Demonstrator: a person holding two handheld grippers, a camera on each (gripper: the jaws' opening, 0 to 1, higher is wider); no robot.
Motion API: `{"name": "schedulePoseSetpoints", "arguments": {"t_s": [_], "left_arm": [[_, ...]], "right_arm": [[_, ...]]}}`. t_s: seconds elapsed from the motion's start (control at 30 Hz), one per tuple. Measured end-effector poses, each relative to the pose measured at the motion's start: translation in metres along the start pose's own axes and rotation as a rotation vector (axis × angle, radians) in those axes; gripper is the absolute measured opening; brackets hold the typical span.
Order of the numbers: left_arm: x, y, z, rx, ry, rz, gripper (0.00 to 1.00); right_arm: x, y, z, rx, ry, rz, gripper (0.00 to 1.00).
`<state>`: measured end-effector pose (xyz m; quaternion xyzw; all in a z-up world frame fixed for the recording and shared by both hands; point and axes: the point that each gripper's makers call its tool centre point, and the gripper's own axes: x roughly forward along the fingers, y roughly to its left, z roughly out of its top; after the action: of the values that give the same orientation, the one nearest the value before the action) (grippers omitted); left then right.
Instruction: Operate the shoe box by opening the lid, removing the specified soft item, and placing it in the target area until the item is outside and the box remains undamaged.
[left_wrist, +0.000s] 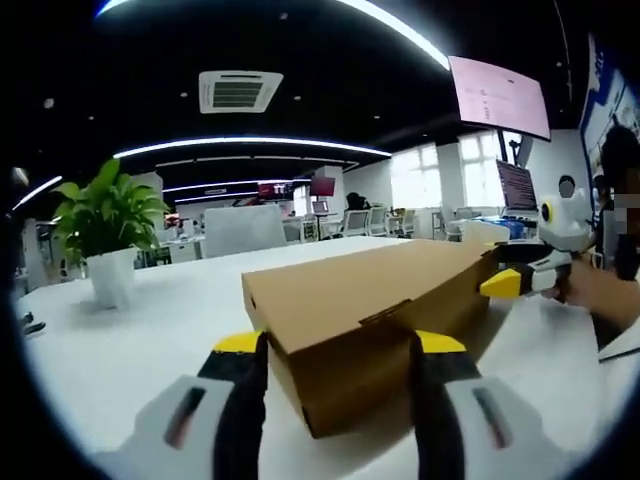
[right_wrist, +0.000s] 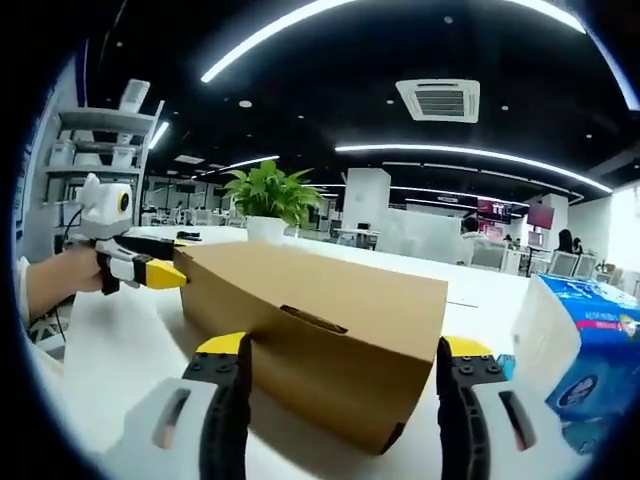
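Observation:
A shut brown cardboard shoe box (left_wrist: 365, 295) lies on the white table (left_wrist: 130, 340), its lid tab tucked in at the near edge. My left gripper (left_wrist: 340, 350) is open, its yellow-tipped jaws flanking the box's near end. The right gripper (left_wrist: 500, 283) comes in from the right, its yellow tip at the box's far end. In the right gripper view the same box (right_wrist: 320, 310) sits between the open jaws of my right gripper (right_wrist: 343, 355). There the left gripper (right_wrist: 165, 275) meets the box's far left end, held by a hand (right_wrist: 55, 285).
A potted green plant (left_wrist: 108, 225) stands at the back left of the table, and it is behind the box (right_wrist: 268, 200) in the right gripper view. A blue and white packet (right_wrist: 590, 340) stands right of the box. Office chairs and desks fill the background.

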<state>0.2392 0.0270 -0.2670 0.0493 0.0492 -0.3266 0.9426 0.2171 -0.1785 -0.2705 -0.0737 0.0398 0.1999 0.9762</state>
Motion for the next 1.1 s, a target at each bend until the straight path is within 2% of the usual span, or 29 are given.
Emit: {"name": "schedulePoseSetpoints", "arguments": {"t_s": [0.2,0.47,0.8,0.83,1.1], "left_arm": [[0.0,-0.005,0.0,0.007,-0.001,0.019,0.61],[-0.008,-0.018,0.0,0.005,-0.01,0.005,0.59],[-0.012,-0.024,0.001,0.002,0.005,0.022,0.59],[-0.012,-0.025,0.0,0.001,0.002,0.023,0.59],[-0.018,-0.032,-0.001,0.017,0.007,0.026,0.6]], "right_arm": [[-0.004,0.002,0.0,0.002,0.0,-0.02,0.77],[-0.019,-0.001,-0.001,0.001,-0.006,-0.008,0.77],[-0.011,0.002,0.004,0.013,-0.033,-0.004,0.78],[-0.022,-0.001,0.0,0.012,-0.037,-0.004,0.78],[-0.029,0.0,-0.002,0.012,-0.046,0.006,0.78]]}}
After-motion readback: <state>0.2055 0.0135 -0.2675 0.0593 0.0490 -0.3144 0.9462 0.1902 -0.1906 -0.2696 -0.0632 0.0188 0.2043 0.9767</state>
